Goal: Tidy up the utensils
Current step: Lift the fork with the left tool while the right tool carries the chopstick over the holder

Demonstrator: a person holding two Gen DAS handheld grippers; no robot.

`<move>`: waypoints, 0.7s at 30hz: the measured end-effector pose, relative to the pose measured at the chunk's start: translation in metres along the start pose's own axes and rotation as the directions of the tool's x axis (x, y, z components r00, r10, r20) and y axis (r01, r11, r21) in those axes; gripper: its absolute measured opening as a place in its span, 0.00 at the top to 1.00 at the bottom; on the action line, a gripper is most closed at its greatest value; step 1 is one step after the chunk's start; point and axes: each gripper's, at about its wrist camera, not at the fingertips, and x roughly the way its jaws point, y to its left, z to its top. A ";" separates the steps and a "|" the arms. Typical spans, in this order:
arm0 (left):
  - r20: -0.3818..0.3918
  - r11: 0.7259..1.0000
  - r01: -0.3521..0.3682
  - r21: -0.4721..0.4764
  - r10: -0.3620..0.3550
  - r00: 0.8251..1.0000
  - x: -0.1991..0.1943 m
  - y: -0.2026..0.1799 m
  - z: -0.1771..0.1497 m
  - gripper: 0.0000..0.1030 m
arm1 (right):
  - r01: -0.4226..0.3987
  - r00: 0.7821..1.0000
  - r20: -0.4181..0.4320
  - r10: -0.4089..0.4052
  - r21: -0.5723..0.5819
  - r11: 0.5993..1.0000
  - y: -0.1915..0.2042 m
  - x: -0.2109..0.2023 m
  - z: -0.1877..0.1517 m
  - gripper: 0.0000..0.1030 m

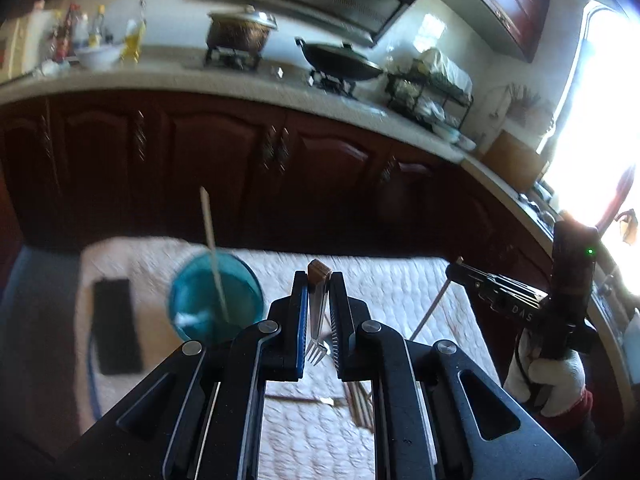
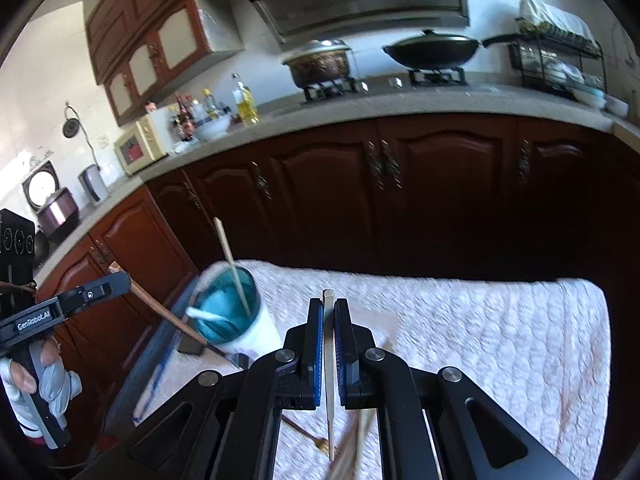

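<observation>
My left gripper (image 1: 319, 280) is shut on a fork (image 1: 318, 312) with a brown handle, tines hanging down above the white quilted cloth (image 1: 400, 284). My right gripper (image 2: 328, 308) is shut on a pale wooden chopstick (image 2: 329, 360), held upright over the cloth (image 2: 480, 320). A blue cup (image 1: 216, 304) stands to the left with one chopstick (image 1: 212, 252) leaning in it; it also shows in the right wrist view (image 2: 228, 312). More utensils (image 1: 360, 400) lie on the cloth below the grippers, partly hidden by them.
A black flat object (image 1: 116, 324) lies on the cloth left of the cup. Dark wooden cabinets (image 2: 340, 192) stand behind the table. The counter above carries a pot (image 2: 320, 64), a wok (image 2: 432, 52), bottles and a dish rack (image 2: 560, 64).
</observation>
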 end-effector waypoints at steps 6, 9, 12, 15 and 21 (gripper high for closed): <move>0.074 0.997 -0.080 0.017 0.079 0.994 -0.021 0.019 0.029 0.91 | -0.083 0.993 0.079 0.083 -0.012 0.997 0.032 0.008 0.045 0.95; 0.092 0.993 -0.121 0.000 0.120 0.989 -0.022 0.035 0.041 0.91 | -0.116 0.987 0.106 0.118 -0.020 0.993 0.052 0.020 0.067 0.95; 0.102 0.988 -0.156 -0.015 0.156 0.982 -0.018 0.050 0.047 0.91 | -0.134 0.983 0.123 0.139 -0.048 0.990 0.072 0.033 0.083 0.95; 0.101 0.980 -0.197 -0.014 0.198 0.975 -0.005 0.060 0.050 0.91 | -0.122 0.982 0.136 0.133 -0.086 0.989 0.092 0.052 0.094 0.95; 0.052 0.970 -0.243 -0.032 0.244 0.968 0.030 0.087 0.043 0.91 | -0.101 0.990 0.088 0.113 -0.134 0.986 0.114 0.111 0.091 0.95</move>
